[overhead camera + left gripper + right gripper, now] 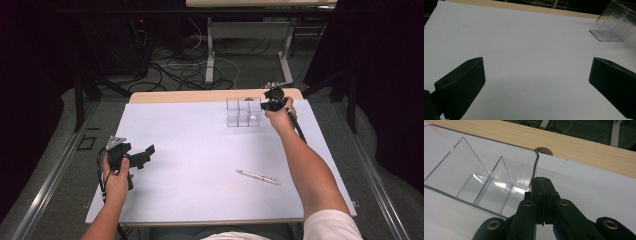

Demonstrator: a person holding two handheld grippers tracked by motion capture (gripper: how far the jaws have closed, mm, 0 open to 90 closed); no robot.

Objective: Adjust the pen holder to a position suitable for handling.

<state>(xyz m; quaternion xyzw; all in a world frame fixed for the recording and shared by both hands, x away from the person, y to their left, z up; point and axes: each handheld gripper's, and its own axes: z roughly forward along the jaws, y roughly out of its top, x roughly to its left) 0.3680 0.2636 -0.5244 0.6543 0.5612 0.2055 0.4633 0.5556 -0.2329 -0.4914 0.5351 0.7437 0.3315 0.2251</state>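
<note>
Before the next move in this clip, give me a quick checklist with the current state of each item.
1. Left claw open, nothing between its jaws: ok.
2. Right claw shut at the clear organizer: ok; whether it pinches the wall, cannot tell.
3. Organizer upright on the white mat: ok.
4. Organizer compartments empty: ok in the right gripper view; the far ones, cannot tell.
5. Pen lying free on the mat, apart from both claws: ok.

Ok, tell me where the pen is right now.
In the high view the pen lies flat on the white table sheet, right of centre toward the near edge, just left of the person's right forearm.
</note>
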